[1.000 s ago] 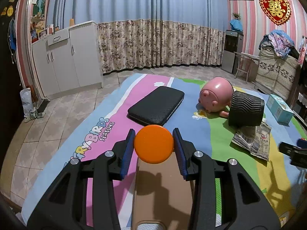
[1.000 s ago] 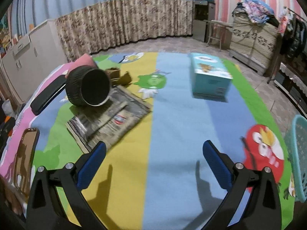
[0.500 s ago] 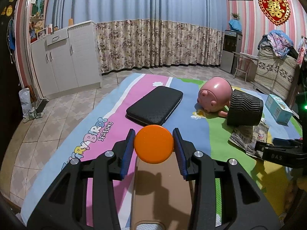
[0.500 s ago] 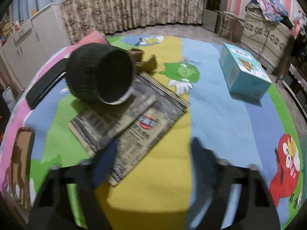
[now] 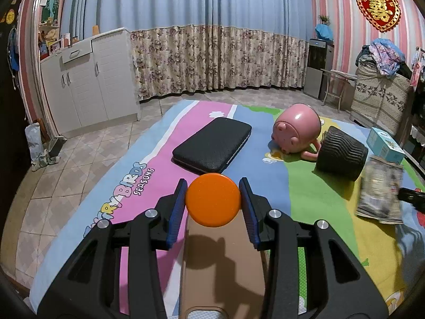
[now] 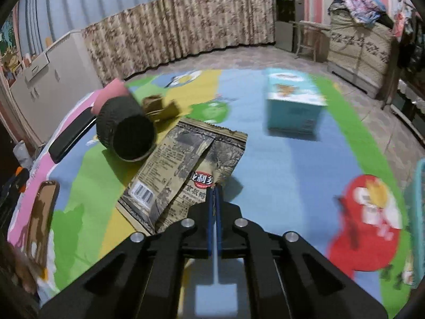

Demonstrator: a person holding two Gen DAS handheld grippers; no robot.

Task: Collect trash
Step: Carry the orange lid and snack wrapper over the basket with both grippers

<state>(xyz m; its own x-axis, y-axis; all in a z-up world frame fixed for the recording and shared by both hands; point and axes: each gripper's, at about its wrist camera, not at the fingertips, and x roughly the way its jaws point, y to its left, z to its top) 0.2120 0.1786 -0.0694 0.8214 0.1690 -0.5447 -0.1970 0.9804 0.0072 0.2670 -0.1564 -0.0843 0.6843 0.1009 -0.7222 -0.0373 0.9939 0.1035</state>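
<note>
The right gripper point(image 6: 214, 190) has its blue fingers point(image 6: 211, 204) pressed together on the near edge of a printed snack wrapper point(image 6: 183, 170), which is lifted and bent off the play mat point(image 6: 279, 164); in the left wrist view the same wrapper point(image 5: 379, 188) hangs blurred over the mat's right side, with the black tip of the right gripper just beside it

The left gripper point(image 5: 213, 204) has its fingers point(image 5: 176, 207) partly apart, clamped on either side of an orange disc point(image 5: 213, 203), above a brown tray-like object point(image 5: 223, 273) near the mat's near edge

A black ribbed basket point(image 6: 124, 130) lies on its side just behind the wrapper toward the mat's left side, its mouth facing the right wrist camera. A pink pig toy point(image 5: 296, 131) lies beside the basket point(image 5: 341, 156), and a black flat case point(image 5: 212, 148) lies to their left on the pink stripe. A light blue box point(image 6: 292, 106) stands toward the far right of the mat, apart from the wrapper. Brown cardboard scraps point(image 6: 162, 107) lie behind the basket. The rim of a teal basket point(image 6: 418, 212) shows at the mat's right edge
</note>
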